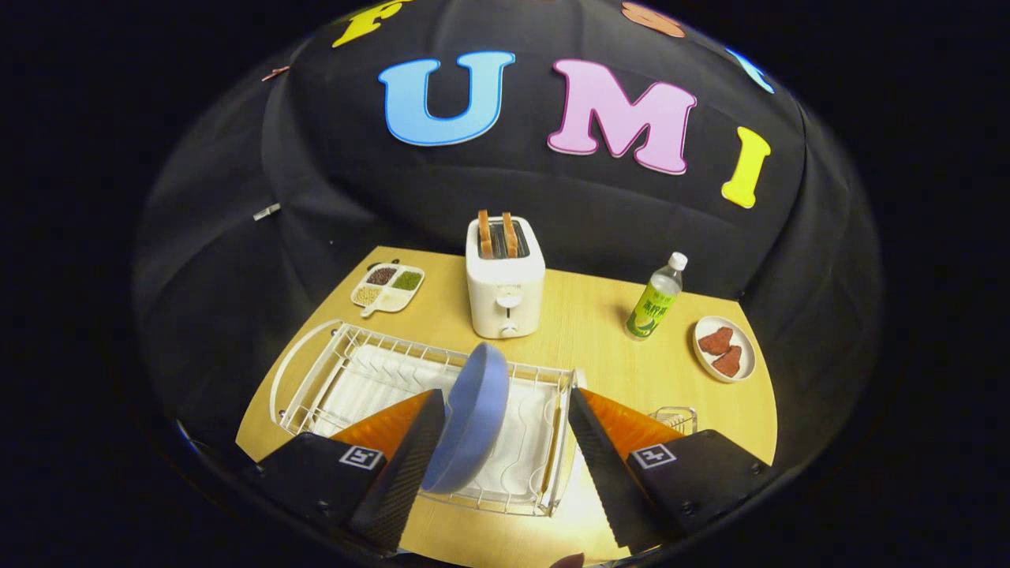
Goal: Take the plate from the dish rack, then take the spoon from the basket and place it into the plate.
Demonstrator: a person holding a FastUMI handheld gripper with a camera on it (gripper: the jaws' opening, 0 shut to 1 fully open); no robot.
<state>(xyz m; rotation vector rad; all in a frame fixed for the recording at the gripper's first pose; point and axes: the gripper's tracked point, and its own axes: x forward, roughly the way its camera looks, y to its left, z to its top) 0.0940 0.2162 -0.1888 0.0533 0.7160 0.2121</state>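
— Wooden table (600,331) under everything; what's beyond the fingers?

— White toaster (505,288) with two slices, a green bottle (655,300), a small dish (724,349) of brown pieces, a sectioned tray (388,286).

— And the plate (469,418)?

— Blue, round, smooth, standing on edge in the white wire rack (355,379), leaning against the left finger (402,465).

— Gripper (505,473)?

— Spread wide; the right finger stands apart from it.

— Basket (675,418)?

— Wire, just past the right finger.

The dish rack (347,386) sits at the table's (600,331) near edge with the plate (469,418) standing in it. Behind the rack stands the toaster (505,288), a sectioned tray (388,286) behind-left, bottle (655,298) and saucer (723,349) behind-right, basket (675,418) just right.
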